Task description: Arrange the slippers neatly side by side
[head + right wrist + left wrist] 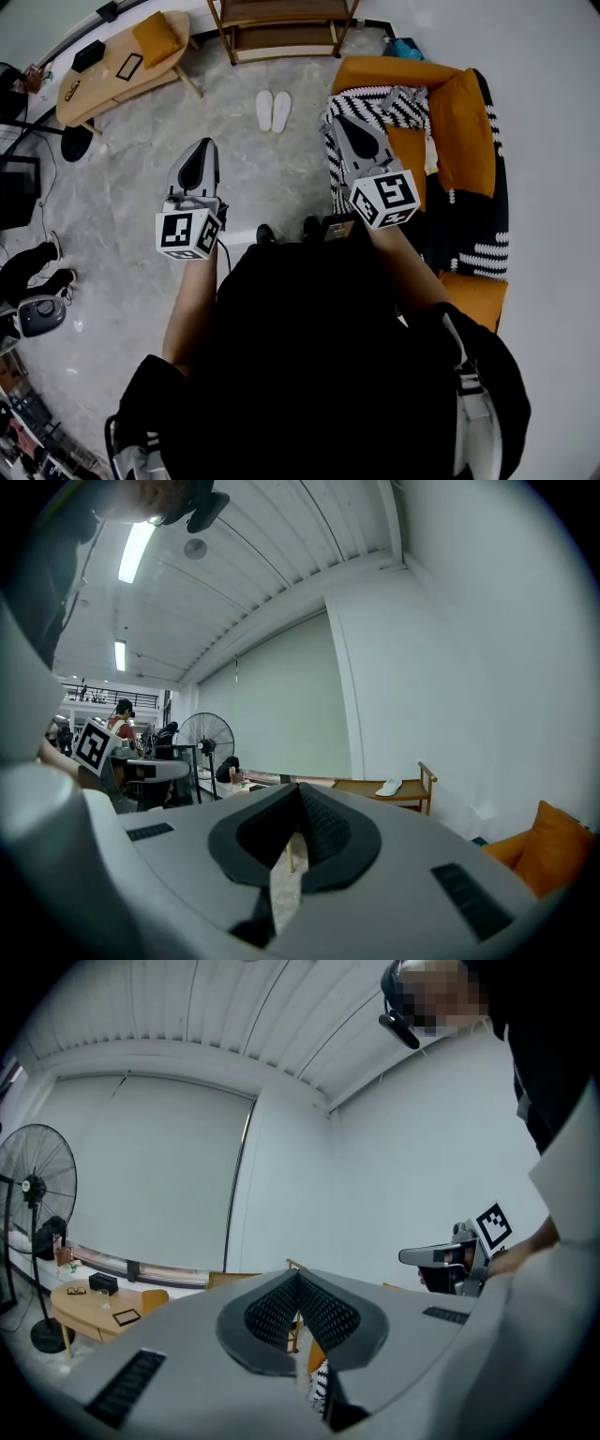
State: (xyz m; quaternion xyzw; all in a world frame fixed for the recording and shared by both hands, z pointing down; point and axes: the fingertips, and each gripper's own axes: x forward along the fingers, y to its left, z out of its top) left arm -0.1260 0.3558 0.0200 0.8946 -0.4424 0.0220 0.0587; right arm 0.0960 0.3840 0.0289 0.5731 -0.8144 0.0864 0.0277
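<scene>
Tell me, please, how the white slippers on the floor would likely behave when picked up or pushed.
The white slippers look thin and flat, so probably light and rather floppy. Lying flat on the glossy floor, they would likely slide, not roll or tip.

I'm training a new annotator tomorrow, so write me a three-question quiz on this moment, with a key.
1. True or false: the two white slippers lie side by side on the floor.
2. Multiple choice: the left gripper is A) shut and empty, B) shut on a slipper, C) wide open.
3. Fill in: in the head view, the orange sofa stands toward the ____ edge of the picture.
Key: 1 true; 2 A; 3 right.
</scene>
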